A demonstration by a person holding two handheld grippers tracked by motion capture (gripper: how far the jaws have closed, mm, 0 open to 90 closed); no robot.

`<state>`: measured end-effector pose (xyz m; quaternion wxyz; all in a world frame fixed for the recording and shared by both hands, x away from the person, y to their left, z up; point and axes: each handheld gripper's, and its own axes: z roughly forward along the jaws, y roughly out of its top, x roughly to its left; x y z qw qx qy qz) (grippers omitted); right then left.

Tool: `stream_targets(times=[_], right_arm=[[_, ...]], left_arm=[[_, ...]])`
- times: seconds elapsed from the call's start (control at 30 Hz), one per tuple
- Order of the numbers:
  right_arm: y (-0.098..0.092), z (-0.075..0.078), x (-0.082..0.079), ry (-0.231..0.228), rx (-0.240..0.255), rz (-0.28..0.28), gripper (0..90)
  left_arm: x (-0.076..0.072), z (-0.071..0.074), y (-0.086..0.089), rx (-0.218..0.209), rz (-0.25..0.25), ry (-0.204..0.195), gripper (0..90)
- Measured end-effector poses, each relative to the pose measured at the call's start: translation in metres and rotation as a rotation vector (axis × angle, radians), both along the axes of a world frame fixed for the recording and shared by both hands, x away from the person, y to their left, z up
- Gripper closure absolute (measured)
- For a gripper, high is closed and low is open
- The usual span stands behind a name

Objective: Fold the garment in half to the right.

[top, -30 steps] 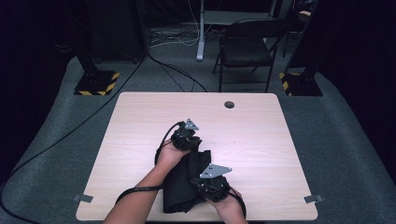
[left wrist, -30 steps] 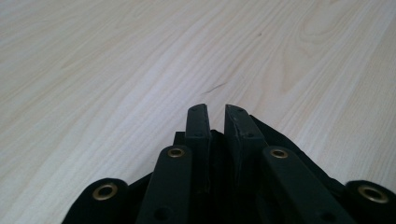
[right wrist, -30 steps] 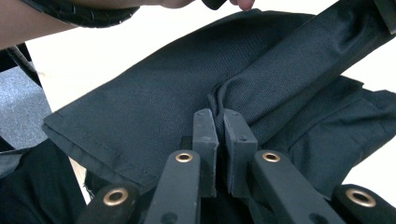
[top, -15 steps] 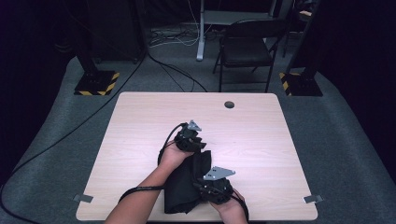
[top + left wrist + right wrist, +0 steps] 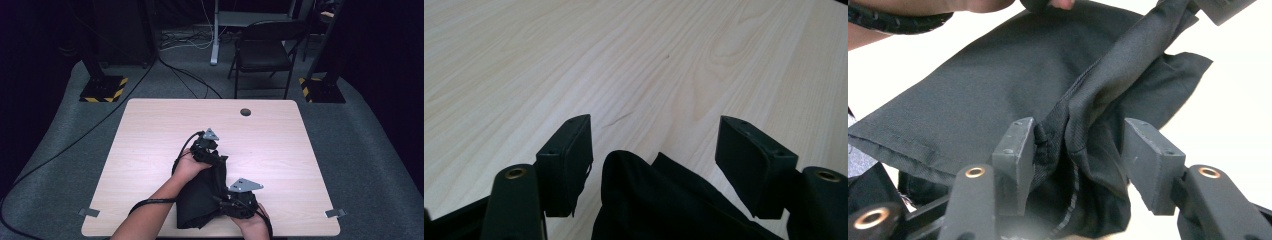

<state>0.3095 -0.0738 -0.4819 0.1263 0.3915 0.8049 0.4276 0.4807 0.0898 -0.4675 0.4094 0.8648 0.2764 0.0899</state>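
Here, a folded black cloth lies at the table's near edge, long axis running between the left tongs at its far end and right tongs nearer, both having just been opening, fabric loose between them.

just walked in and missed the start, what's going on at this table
A person holds a gripper in each hand over a black cloth lying at the near edge of the wooden table. The jaws of both the left gripper and the right gripper have just been opening. A fold of cloth sits between each pair of jaws, but the pads stand apart from it, so both seem to be letting go. The cloth lies roughly folded, with a raised ridge running between the two grippers.
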Motion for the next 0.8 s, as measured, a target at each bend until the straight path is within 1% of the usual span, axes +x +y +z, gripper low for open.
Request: stream_targets(times=[0.03, 0.1, 0.13, 0.2, 0.3, 0.33, 0.37, 0.4, 0.43, 0.47, 0.6, 0.63, 0.7, 0.8], right_arm=[[-0.003, 0.0, 0.0, 0.005, 0.003, -0.008, 45.7], [-0.005, -0.001, 0.0, 0.01, 0.004, -0.003, 44.0], [-0.006, -0.002, -0.001, 0.012, -0.006, 0.0, 43.5], [-0.006, -0.003, -0.002, 0.01, -0.019, 0.002, 42.8], [-0.008, -0.005, -0.005, 0.011, -0.024, -0.004, 41.5], [-0.009, -0.005, -0.006, 0.014, -0.028, -0.007, 41.4], [-0.011, -0.006, -0.007, 0.014, -0.028, -0.009, 41.2], [-0.012, -0.006, -0.008, 0.015, -0.025, -0.014, 41.0], [-0.013, -0.006, -0.008, 0.017, -0.023, -0.019, 40.7], [-0.015, -0.006, -0.008, 0.018, -0.025, -0.023, 40.7], [-0.019, -0.008, -0.009, 0.025, -0.025, -0.034, 40.4], [-0.02, -0.009, -0.008, 0.027, -0.026, -0.036, 40.3], [-0.022, -0.009, -0.009, 0.018, -0.007, -0.037, 40.4], [-0.025, -0.007, -0.01, 0.009, 0.001, -0.04, 40.2]], left_arm=[[0.0, 0.001, 0.0, -0.007, -0.002, -0.01, 28.4], [0.0, 0.003, 0.001, -0.017, -0.003, -0.016, 27.1], [0.001, 0.003, 0.002, -0.025, -0.003, -0.017, 26.9], [0.001, 0.005, 0.004, -0.032, 0.004, -0.025, 25.7], [0.002, 0.008, 0.009, -0.046, 0.025, -0.038, 25.2], [0.003, 0.009, 0.012, -0.055, 0.032, -0.034, 25.1], [0.003, 0.009, 0.012, -0.055, 0.032, -0.034, 24.8], [0.004, 0.01, 0.016, -0.067, 0.046, -0.024, 24.7], [0.004, 0.01, 0.018, -0.071, 0.047, -0.019, 24.7], [0.004, 0.01, 0.02, -0.069, 0.046, -0.02, 24.6], [0.0, 0.008, 0.026, -0.042, 0.038, -0.034, 24.6], [-0.001, 0.007, 0.027, -0.027, 0.038, -0.037, 24.7], [-0.004, 0.007, 0.028, -0.016, 0.031, -0.048, 24.7], [-0.008, 0.006, 0.031, -0.022, 0.024, -0.046, 24.7]])
